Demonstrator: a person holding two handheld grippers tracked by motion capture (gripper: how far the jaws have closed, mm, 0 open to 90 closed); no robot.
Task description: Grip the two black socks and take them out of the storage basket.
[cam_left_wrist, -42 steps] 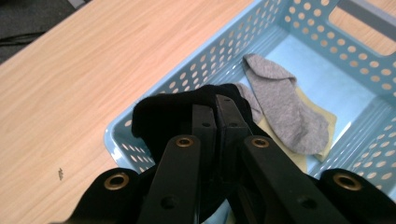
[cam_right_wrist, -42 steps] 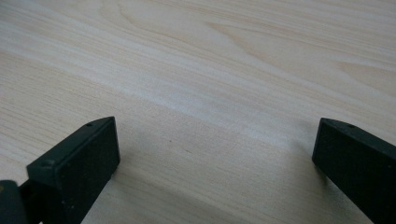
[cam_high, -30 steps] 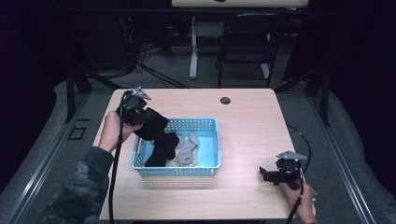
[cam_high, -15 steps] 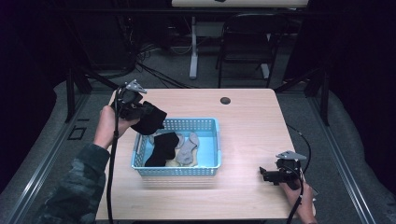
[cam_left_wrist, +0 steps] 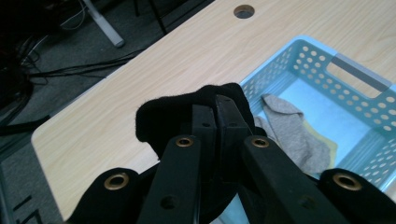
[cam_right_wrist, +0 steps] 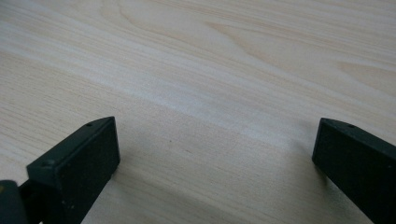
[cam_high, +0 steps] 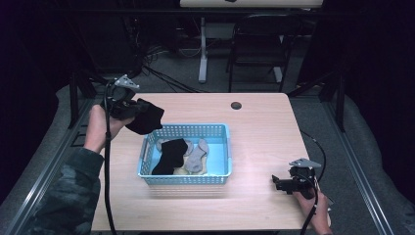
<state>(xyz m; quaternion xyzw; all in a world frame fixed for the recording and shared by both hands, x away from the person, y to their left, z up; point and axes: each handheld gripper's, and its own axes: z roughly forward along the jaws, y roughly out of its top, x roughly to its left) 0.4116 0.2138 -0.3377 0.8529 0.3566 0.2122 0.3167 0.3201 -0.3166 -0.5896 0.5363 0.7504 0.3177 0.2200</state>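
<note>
The left claw is clamping a black sock, its two jaws pressed together with the dark fabric bunched around and past their tips; the left gripper view is showing this grip and the sock from close up. In the high view the sock is hanging in the air over the tabletop, just outside the far left corner of the blue basket, and it is touching neither. The person's left hand is holding that claw up, with a camouflage sleeve coming in from the bottom edge.

Inside the basket, another black sock is lying beside a grey sock, with a bit of yellow cloth showing at the near wall. The left gripper view is also catching the grey sock lying against the basket's perforated wall.

The right claw is resting low at the near right corner of the tabletop, well apart from the basket. Its jaws are standing wide apart with bare wood between them.

A small round hole is sitting near the far edge of the tabletop.
</note>
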